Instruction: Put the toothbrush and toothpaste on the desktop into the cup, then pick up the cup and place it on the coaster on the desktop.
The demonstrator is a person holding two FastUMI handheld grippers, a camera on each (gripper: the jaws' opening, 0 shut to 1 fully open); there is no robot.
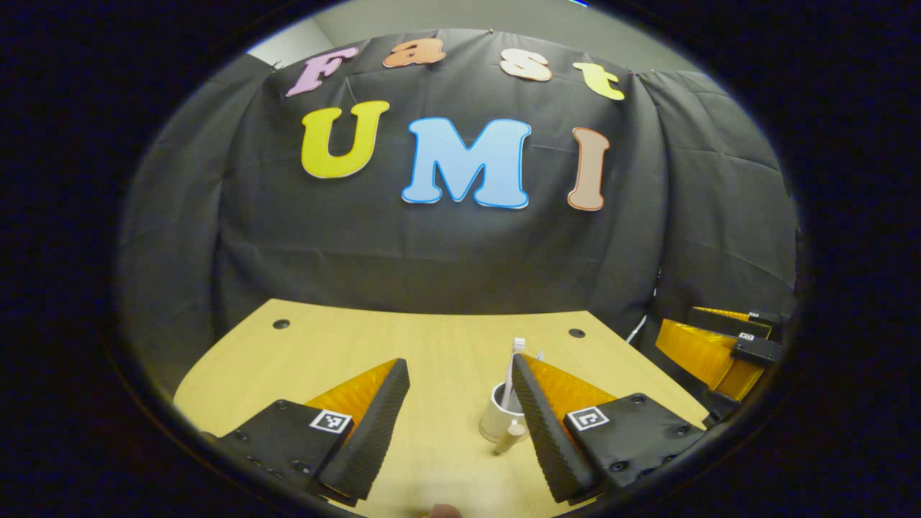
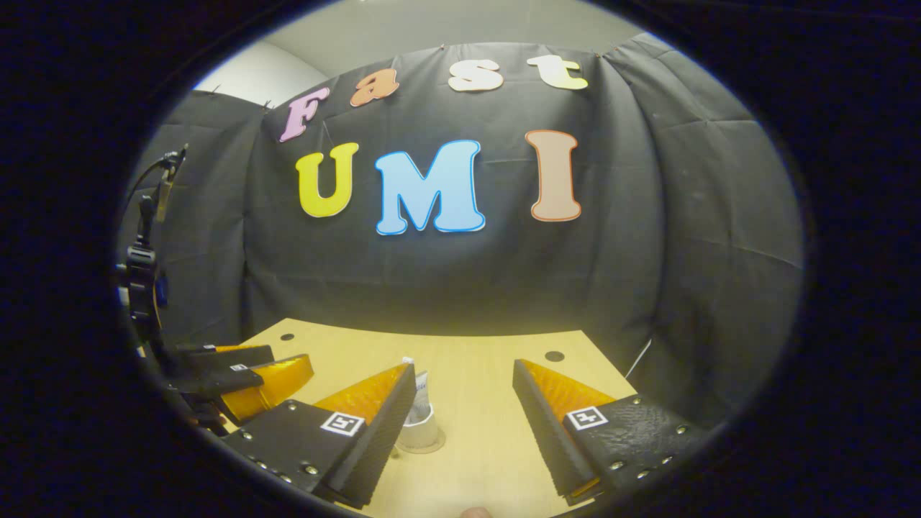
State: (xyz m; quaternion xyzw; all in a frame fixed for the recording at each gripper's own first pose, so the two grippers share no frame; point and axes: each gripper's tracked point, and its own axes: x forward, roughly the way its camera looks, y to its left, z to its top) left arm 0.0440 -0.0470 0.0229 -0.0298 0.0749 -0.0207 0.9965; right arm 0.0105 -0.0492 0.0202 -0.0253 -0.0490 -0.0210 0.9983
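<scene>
A white cup [image 1: 496,417] stands on the wooden desktop [image 1: 432,345], partly behind the right-hand finger of my left gripper [image 1: 459,360], which is open and empty. A white toothbrush [image 1: 512,367] stands upright in the cup. A small pale piece [image 1: 509,437] sticks out at the cup's base; I cannot tell what it is. In the right gripper view the cup [image 2: 420,430] sits on a pale round coaster [image 2: 433,447] with the toothpaste tube [image 2: 419,392] poking out, just behind the left-hand finger of my right gripper [image 2: 464,365], which is open and empty.
The desktop [image 2: 475,403] has two dark cable holes near its far edge [image 1: 281,324] [image 1: 576,333]. The right gripper [image 1: 719,345] hovers off the table's right edge. The left gripper [image 2: 252,374] shows at the left, with a dark stand [image 2: 144,273] behind it.
</scene>
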